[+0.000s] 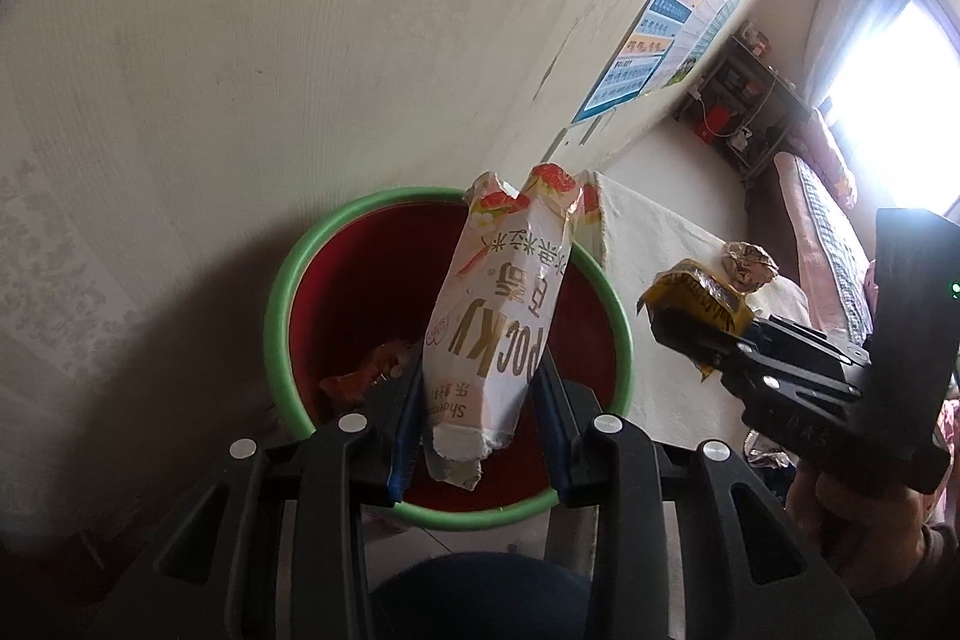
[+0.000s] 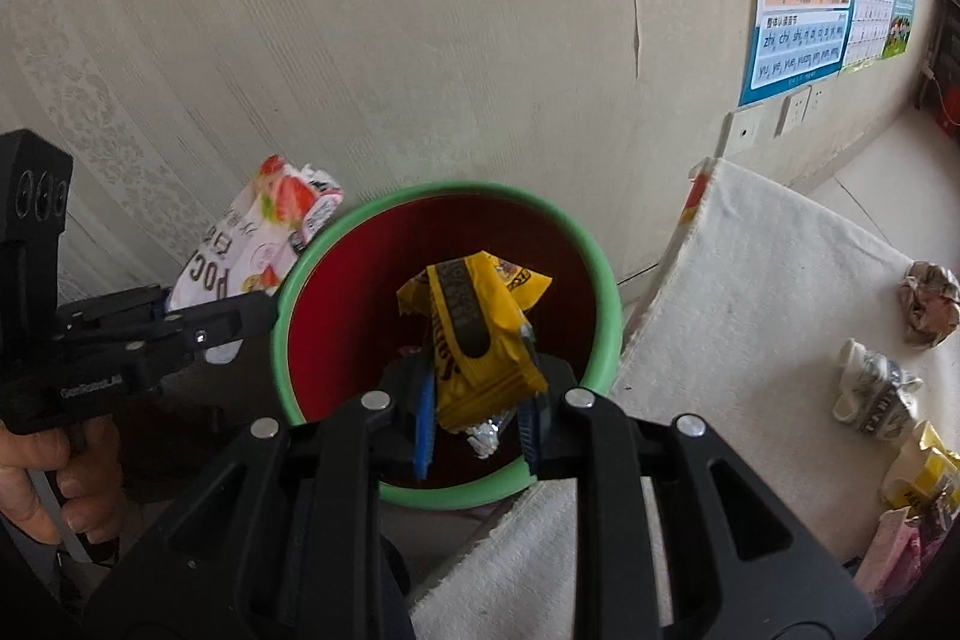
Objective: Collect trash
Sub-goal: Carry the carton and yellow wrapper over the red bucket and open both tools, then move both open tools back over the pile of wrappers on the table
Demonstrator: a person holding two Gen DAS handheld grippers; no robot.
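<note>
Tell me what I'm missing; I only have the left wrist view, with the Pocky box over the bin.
Observer: The right tongs hold the yellow wrapper over the red bin.
Operator: List what's left.
Observer: On the white cloth lie a crumpled paper ball, a crushed carton and a yellow packet.
Operator: Check my box.
Observer: From the right wrist view, the Pocky box sits left of the rim.
</note>
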